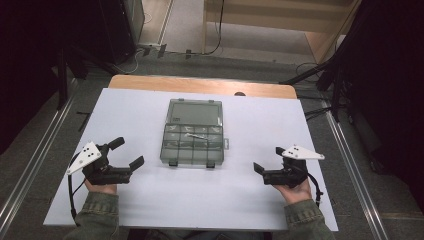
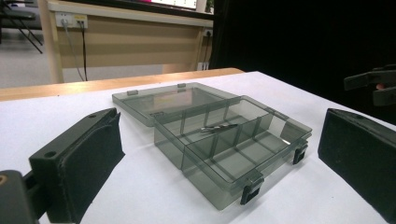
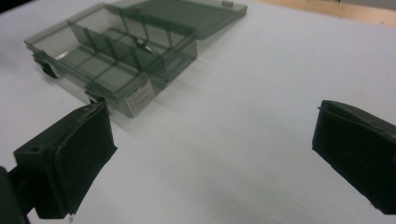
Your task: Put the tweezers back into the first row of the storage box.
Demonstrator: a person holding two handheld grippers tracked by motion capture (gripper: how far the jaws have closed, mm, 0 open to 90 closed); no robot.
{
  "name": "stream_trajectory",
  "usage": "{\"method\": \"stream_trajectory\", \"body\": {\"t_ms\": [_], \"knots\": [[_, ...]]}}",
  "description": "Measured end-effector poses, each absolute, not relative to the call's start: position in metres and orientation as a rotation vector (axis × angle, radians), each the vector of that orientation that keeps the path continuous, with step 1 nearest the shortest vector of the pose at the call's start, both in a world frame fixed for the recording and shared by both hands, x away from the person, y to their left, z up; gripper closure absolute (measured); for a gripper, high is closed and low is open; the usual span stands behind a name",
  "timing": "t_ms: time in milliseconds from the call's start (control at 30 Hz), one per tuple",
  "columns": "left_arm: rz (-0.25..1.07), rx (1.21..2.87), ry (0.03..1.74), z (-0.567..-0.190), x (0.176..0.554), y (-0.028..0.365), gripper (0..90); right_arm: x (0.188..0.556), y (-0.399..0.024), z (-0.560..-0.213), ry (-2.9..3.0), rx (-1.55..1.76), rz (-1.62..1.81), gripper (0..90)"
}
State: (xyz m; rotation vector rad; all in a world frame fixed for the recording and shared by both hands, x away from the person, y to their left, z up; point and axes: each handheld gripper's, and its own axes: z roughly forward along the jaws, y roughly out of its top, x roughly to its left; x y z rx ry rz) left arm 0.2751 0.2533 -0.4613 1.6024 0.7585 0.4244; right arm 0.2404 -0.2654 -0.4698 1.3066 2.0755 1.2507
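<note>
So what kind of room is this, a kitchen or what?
Not a kitchen; probably a lab or workshop for recording. A white table holds a clear compartment box, dark stands surround it, and cables run across the floor.

The white table (image 1: 250, 200) is bright, but the room around it is dark. The box (image 3: 116, 60) casts a soft shadow. The close black jaws look blurry.

The organizer box (image 1: 193, 134) is smoky translucent glossy plastic; inside it lies a shiny metal bit (image 1: 196, 136). Under the box, matt white tabletop (image 1: 150, 200); beyond, a wooden edge (image 1: 200, 85).
</note>
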Motion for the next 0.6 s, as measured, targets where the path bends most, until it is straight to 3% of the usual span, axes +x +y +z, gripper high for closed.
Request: {"method": "stream_trajectory", "body": {"t_ms": [267, 600], "knots": [[0.425, 1.601, 0.757, -0.461, 0.275, 0.253, 0.0, 0.219, -0.283, -0.485, 1.863, 1.265, 1.467, 0.0], [0.423, 1.594, 0.758, -0.461, 0.276, 0.254, 0.0, 0.213, -0.284, -0.493, 1.807, 1.264, 1.439, 0.0]]}}
